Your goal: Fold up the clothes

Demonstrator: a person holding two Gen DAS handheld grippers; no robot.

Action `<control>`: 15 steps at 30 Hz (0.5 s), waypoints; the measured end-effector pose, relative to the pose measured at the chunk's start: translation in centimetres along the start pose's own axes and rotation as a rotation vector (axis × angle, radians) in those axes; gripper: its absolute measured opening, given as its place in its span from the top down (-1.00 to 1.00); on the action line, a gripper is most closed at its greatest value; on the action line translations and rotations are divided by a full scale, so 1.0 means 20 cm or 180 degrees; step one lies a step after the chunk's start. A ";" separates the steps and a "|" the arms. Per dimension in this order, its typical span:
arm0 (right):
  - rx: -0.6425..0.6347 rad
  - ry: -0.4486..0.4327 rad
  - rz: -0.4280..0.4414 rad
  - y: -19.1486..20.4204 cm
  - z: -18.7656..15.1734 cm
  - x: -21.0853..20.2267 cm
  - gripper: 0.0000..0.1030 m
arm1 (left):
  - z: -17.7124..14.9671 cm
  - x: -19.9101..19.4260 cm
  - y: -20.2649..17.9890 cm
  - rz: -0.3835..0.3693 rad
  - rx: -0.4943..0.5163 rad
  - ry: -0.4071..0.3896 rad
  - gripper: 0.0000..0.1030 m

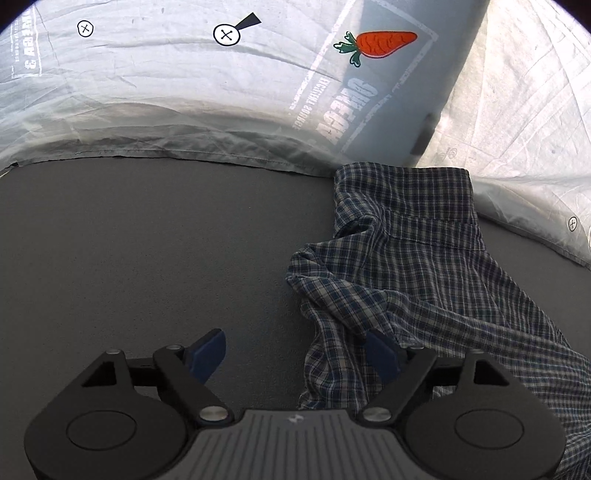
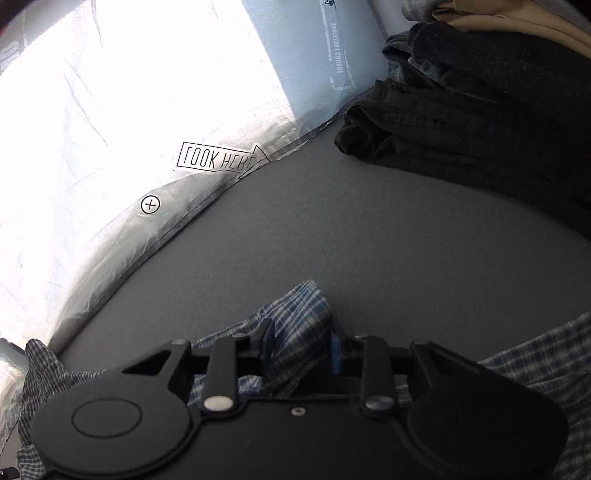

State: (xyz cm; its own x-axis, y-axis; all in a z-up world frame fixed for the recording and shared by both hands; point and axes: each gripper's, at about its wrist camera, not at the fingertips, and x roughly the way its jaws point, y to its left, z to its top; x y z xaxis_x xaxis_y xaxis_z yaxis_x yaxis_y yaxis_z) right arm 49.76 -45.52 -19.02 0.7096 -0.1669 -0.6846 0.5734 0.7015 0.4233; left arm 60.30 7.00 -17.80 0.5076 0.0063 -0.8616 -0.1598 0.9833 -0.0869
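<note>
Two grippers are in my feeds, both low over the grey table (image 1: 147, 240) with the checked shirt (image 1: 413, 266) as my landmark. My left gripper (image 1: 295, 354) stands spread wide. Its near pad (image 1: 207, 354) hangs over bare table on the side away from the shirt, and the other pad (image 1: 382, 356) sits against a rumpled fold at the shirt's edge, partly buried in the cloth. Nothing is pinched between them.

My right gripper (image 2: 303, 347) is drawn in on a bunched flap of the same shirt (image 2: 295, 317), with its blue pads (image 2: 335, 354) pressing the plaid from both sides. More of the shirt spills below and to either side of that tool, so the cloth hides part of the fingers.

Beyond the shirt's collar end, a pale printed sheet (image 1: 184, 92) runs along the table's far edge, marked with crossed circles, block lettering and a carrot picture (image 1: 384, 44). In the right wrist view the same sheet (image 2: 110, 129) glares almost white, and carries an arrow label (image 2: 221, 160) just where it meets the table.

Farther from the shirt, across a stretch of bare table, a pile of dark folded clothes (image 2: 480, 122) lies with a tan piece (image 2: 517, 22) on top. It is well apart from the flap I am holding.
</note>
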 end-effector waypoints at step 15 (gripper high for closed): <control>0.0049 0.0069 0.1626 0.27 -0.18 -0.48 0.83 | -0.63 -0.40 0.00 0.0367 0.0513 0.0316 -0.68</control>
State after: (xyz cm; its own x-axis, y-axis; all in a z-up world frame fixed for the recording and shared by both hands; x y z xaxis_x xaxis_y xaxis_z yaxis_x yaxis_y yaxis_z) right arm 44.60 -37.60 -12.34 0.8923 0.2090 -0.4000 0.1617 0.6795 0.7157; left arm 45.65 4.59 -17.14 0.4067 0.1103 -0.9069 -0.0705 0.9935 0.0892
